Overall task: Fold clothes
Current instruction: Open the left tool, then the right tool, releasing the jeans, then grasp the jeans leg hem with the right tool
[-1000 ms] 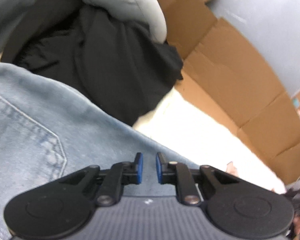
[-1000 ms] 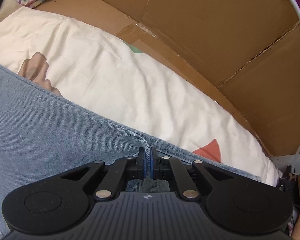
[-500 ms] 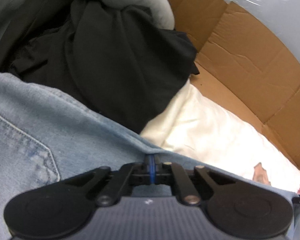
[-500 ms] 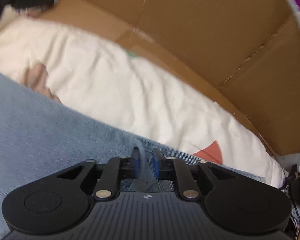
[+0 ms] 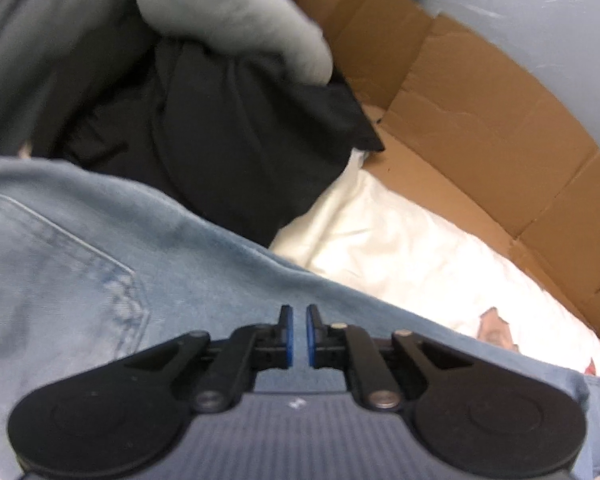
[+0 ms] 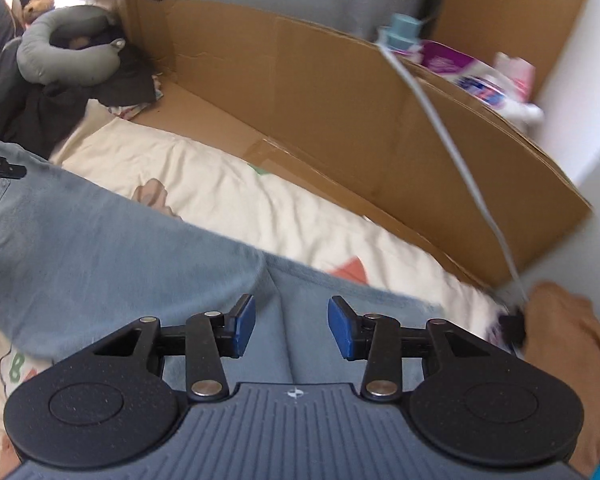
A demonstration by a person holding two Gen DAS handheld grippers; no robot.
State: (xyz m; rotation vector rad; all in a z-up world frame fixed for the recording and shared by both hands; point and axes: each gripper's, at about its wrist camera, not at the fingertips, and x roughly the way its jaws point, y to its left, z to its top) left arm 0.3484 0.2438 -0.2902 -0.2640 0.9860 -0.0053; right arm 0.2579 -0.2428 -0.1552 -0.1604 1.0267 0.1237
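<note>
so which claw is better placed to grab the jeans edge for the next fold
Probably the left. The left claw sits right behind the far edge of the jeans, jaws slightly parted. The right claw is wide open over the middle of the denim, further from any edge.

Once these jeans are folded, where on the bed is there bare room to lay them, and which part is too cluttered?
Bare cream sheet runs between the jeans and the cardboard. The far-left corner is crowded: black clothes under a grey neck pillow.
</note>
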